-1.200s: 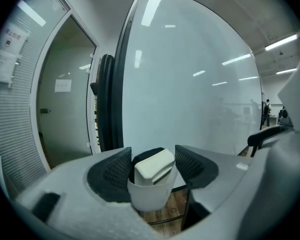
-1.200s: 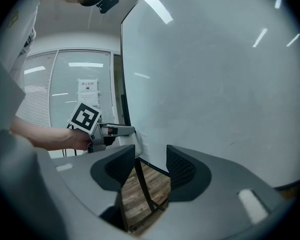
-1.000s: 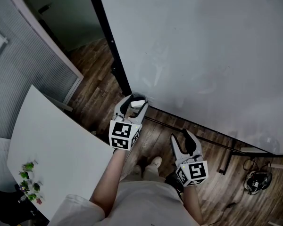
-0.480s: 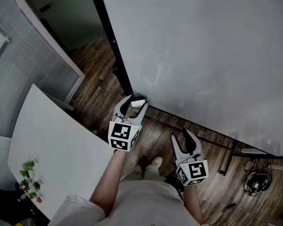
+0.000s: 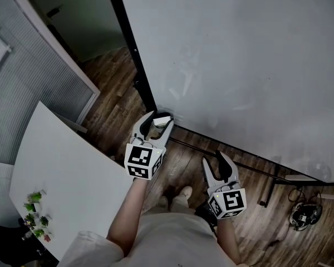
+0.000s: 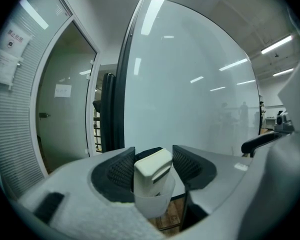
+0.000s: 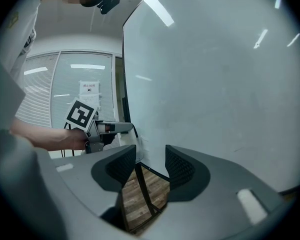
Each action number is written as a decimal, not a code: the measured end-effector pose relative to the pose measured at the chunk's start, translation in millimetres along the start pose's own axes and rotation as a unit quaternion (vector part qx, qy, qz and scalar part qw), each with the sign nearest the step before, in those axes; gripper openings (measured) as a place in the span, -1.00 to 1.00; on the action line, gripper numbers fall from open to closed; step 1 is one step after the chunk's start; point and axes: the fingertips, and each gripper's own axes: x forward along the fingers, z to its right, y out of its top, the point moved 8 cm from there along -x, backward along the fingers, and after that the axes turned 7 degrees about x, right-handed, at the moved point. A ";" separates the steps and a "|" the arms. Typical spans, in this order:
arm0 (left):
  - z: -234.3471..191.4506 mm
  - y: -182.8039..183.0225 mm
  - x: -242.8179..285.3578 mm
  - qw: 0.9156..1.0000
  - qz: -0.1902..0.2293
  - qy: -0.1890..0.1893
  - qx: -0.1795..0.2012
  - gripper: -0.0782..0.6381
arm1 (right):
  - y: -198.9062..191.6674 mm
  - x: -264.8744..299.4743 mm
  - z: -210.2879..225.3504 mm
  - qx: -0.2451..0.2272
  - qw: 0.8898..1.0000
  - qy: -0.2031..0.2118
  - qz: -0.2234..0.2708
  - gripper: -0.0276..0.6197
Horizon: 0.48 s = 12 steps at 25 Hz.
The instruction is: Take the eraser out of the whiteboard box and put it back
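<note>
Against the whiteboard (image 5: 239,54), the eraser (image 6: 152,166), unlifted from its box (image 6: 155,203), is clasped by left tongs (image 6: 154,156); right tongs (image 7: 150,160) are held open, empty.

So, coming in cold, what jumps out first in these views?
The big whiteboard fills the head view's upper right. At its lower left corner, the left tool is closed on the pale eraser, which stands tilted in a clear box. The right tool hangs open and empty lower down, over the wood floor.
</note>
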 end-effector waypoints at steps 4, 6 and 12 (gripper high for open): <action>0.1 11.0 -7.4 1.000 0.013 -0.001 0.003 -0.12 | 1.4 -3.8 -4.1 0.000 1.000 -0.001 0.006 -0.36; -1.4 15.7 -11.7 1.000 0.020 -0.002 -0.002 -0.12 | 2.7 -4.8 -6.7 0.000 1.000 -0.001 0.009 -0.36; -5.2 29.6 -26.7 0.999 0.046 0.000 -0.009 -0.12 | 7.8 -8.9 -12.0 0.003 1.000 -0.003 0.021 -0.36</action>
